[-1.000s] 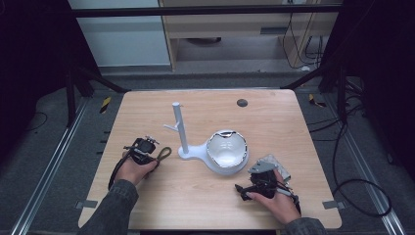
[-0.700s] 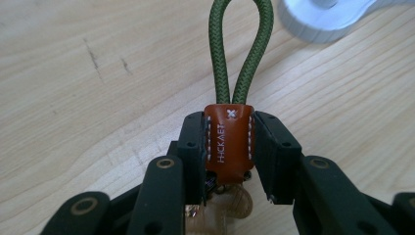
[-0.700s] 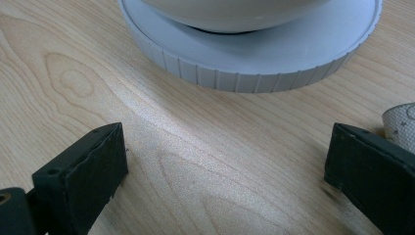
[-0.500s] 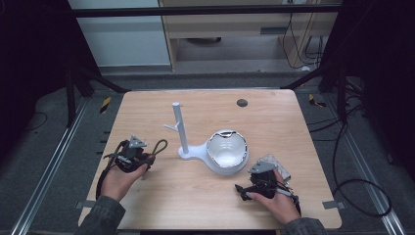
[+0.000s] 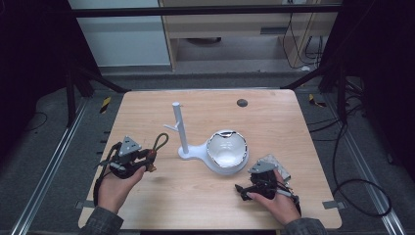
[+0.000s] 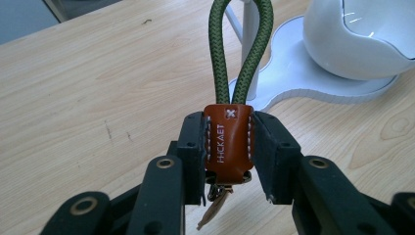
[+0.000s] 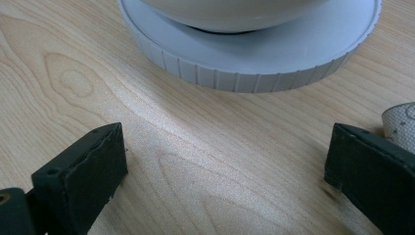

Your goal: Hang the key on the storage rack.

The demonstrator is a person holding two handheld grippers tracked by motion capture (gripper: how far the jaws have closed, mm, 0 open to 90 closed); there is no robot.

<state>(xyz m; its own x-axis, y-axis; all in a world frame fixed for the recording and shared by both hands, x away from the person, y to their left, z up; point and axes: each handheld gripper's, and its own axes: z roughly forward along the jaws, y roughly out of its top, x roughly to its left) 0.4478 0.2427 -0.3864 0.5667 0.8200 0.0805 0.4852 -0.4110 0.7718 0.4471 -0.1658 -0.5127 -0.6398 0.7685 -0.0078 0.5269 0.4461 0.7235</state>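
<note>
My left gripper is shut on a key fob: its jaws pinch the brown leather tab, and a green cord loop rises from it toward the white stand. In the high view this gripper is held just above the table's left side, the loop pointing at the stand. The white stand has a thin post with a side peg and a white bowl on its round base. My right gripper rests open near the front right, its jaws wide apart before the base.
The wooden table has a small dark round mark at its far side. A pale mesh-textured object lies beside the right hand. Dark floor, rails and cables surround the table.
My left hand has lifted the key fob off the table and drawn it back toward the front left, away from the stand. The right hand has stayed put.
</note>
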